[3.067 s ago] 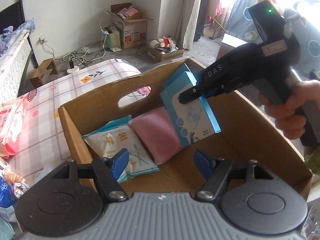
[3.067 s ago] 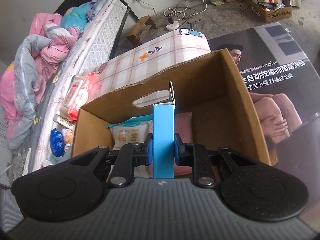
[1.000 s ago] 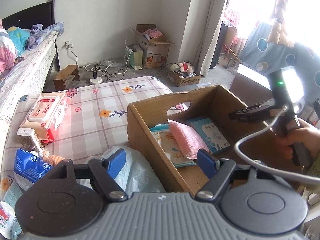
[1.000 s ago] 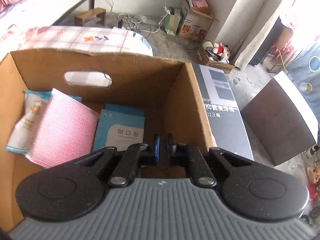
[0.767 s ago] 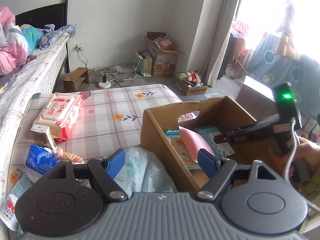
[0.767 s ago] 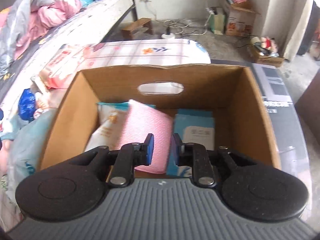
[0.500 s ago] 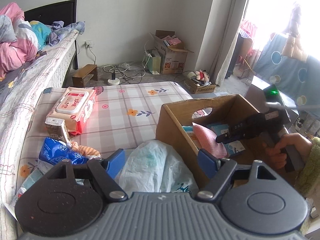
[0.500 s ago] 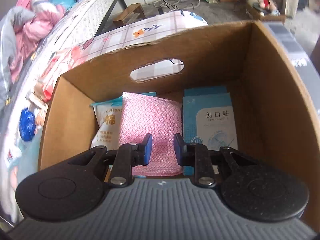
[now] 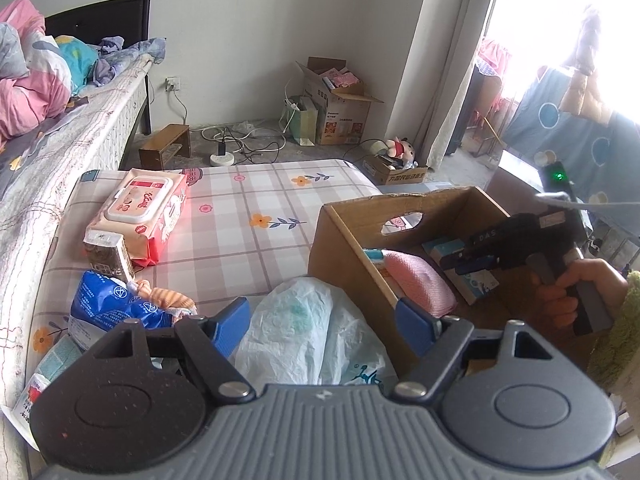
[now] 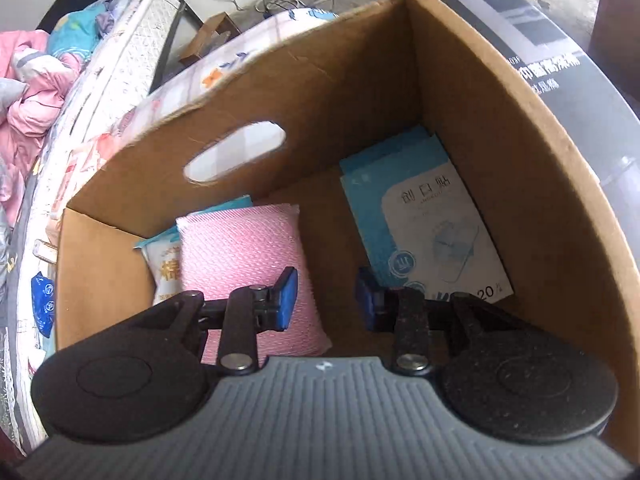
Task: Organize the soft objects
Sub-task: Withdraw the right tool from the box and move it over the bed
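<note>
**Right gripper parts its jaws inside the box**

The right gripper (image 10: 326, 294) hangs inside the cardboard box (image 10: 500, 128). Its jaws have just been opening and stand narrowly apart on nothing, over bare floor between the pink pad (image 10: 244, 256) and the blue packet (image 10: 424, 224) in the right corner, probably to nudge them tidy. The left gripper (image 9: 324, 328) gapes wide and empty above the white plastic bag (image 9: 316, 332) at the box's left wall.

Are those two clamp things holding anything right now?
No. The left hand-held gripper is open over a white plastic bag. The right hand-held gripper, jaws just opening, is empty inside the cardboard box.
</note>
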`<act>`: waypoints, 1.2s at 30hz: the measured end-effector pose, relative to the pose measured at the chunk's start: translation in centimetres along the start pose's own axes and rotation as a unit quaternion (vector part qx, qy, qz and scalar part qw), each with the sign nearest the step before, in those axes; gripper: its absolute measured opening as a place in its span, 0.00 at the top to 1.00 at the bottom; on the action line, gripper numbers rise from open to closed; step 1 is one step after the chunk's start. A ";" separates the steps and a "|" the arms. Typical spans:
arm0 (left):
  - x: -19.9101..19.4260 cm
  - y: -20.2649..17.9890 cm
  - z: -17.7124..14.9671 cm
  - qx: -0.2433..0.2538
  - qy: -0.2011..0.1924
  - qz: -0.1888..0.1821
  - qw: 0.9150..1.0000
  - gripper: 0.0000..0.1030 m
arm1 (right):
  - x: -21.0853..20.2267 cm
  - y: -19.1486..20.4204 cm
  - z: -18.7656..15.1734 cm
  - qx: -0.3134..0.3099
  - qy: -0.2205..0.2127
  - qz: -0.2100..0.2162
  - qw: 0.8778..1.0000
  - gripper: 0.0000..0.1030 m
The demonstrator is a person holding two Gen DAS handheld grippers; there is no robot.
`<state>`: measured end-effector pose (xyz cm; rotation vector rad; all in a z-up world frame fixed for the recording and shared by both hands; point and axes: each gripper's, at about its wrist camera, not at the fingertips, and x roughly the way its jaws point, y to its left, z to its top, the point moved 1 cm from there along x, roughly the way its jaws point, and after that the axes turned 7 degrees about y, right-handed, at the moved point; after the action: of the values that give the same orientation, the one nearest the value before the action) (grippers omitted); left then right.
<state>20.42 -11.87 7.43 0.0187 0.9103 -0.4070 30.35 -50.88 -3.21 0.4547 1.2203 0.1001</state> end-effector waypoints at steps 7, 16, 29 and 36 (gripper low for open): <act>-0.3 0.2 -0.2 -0.004 0.002 0.008 1.000 0.21 | -2.0 6.4 -0.8 -0.126 0.006 0.029 0.992 0.69; -1.0 0.7 -1.5 -0.003 0.009 0.025 1.000 0.19 | 0.5 6.4 -1.3 -0.145 0.006 -0.090 0.985 0.70; -5.8 3.3 -4.8 -0.001 -0.022 0.058 0.998 0.11 | -5.5 7.9 -4.1 -0.120 -0.067 -0.009 0.990 0.57; -8.3 5.4 -8.4 -0.003 -0.022 0.045 0.999 0.04 | -12.6 9.8 -12.0 -0.111 -0.146 0.045 0.982 0.32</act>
<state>11.44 -2.51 7.80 0.0456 0.8634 -0.3195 16.52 -42.54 8.50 0.3155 0.8880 0.2368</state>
